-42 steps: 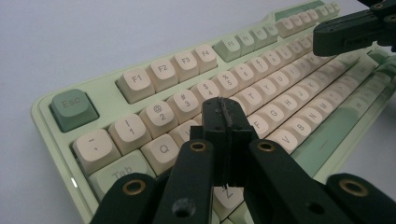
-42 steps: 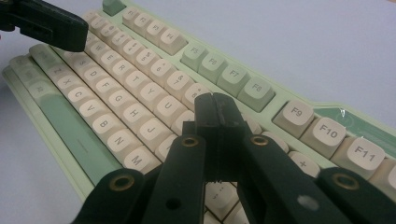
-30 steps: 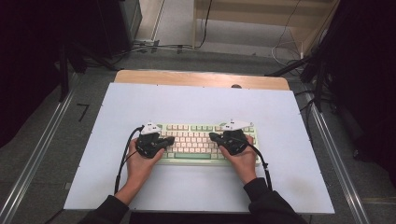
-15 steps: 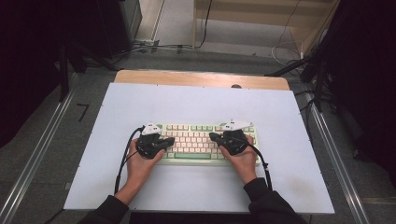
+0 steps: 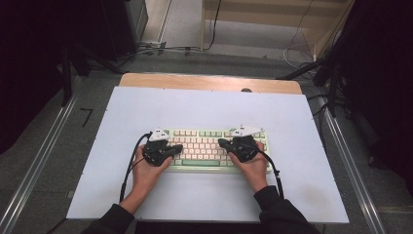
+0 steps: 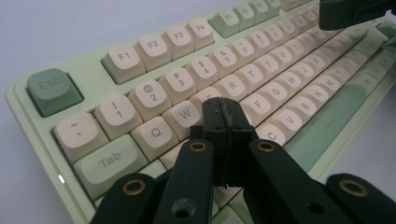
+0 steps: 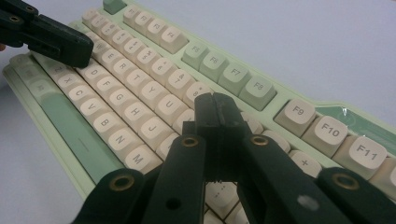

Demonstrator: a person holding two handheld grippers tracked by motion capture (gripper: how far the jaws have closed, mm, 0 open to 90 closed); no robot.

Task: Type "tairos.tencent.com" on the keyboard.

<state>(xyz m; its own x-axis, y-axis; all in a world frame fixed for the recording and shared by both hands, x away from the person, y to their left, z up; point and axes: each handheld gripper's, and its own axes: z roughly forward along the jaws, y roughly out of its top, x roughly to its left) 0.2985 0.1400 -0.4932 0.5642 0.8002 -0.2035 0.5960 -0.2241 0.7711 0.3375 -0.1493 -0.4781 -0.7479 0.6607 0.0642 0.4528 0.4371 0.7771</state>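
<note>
A pale green keyboard (image 5: 214, 168) with cream keys lies in the middle of the white table. My left gripper (image 5: 177, 147) rests over its left end, jaws shut with nothing between them; its tip (image 6: 223, 108) sits over the keys near W and E of the keyboard (image 6: 154, 88). My right gripper (image 5: 222, 143) hovers over the right half, also shut and empty; its tip (image 7: 215, 105) is above the keys beside the letter rows of the keyboard (image 7: 219, 70). The two tips point toward each other. Each gripper view shows the other gripper far off: the right gripper (image 6: 355, 11) and the left gripper (image 7: 51, 39).
A white mat (image 5: 204, 112) covers the table, with a strip of bare wood (image 5: 209, 82) at the far edge. Metal rails (image 5: 44, 161) run along both sides. Cables and dark stands sit on the floor beyond the table.
</note>
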